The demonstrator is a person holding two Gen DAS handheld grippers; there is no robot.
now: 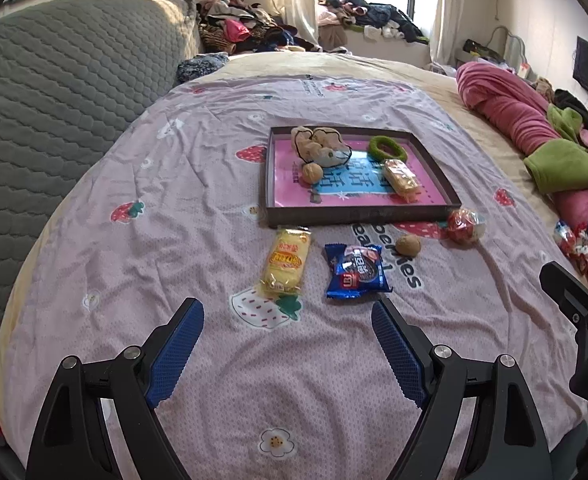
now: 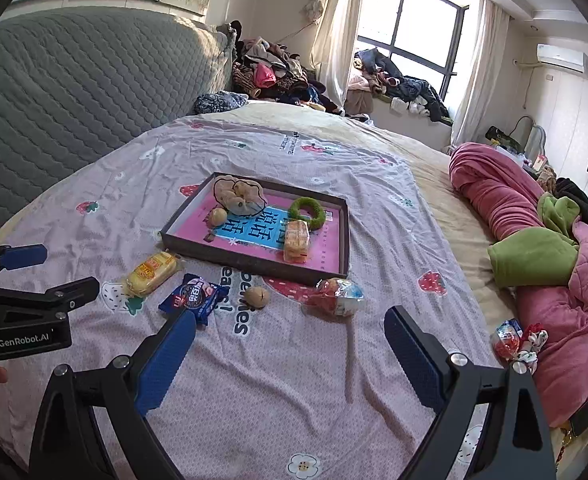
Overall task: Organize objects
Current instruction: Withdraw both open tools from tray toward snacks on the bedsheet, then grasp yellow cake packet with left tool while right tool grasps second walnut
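- left gripper and right gripper: jaws spread, holding nothing
- yellow cake pack lies just before tray (outside it)
- descend straddling pack's short width, clamp gently

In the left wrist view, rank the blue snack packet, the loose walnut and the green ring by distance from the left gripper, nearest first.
From the left gripper:
1. Blue snack packet, just ahead on the sheet.
2. Loose walnut, outside the tray's front edge.
3. Green ring, inside, far right.

Wrinkled matt cloth sheet, glossy plastic blue snack packet, matt cardboard-looking tray.
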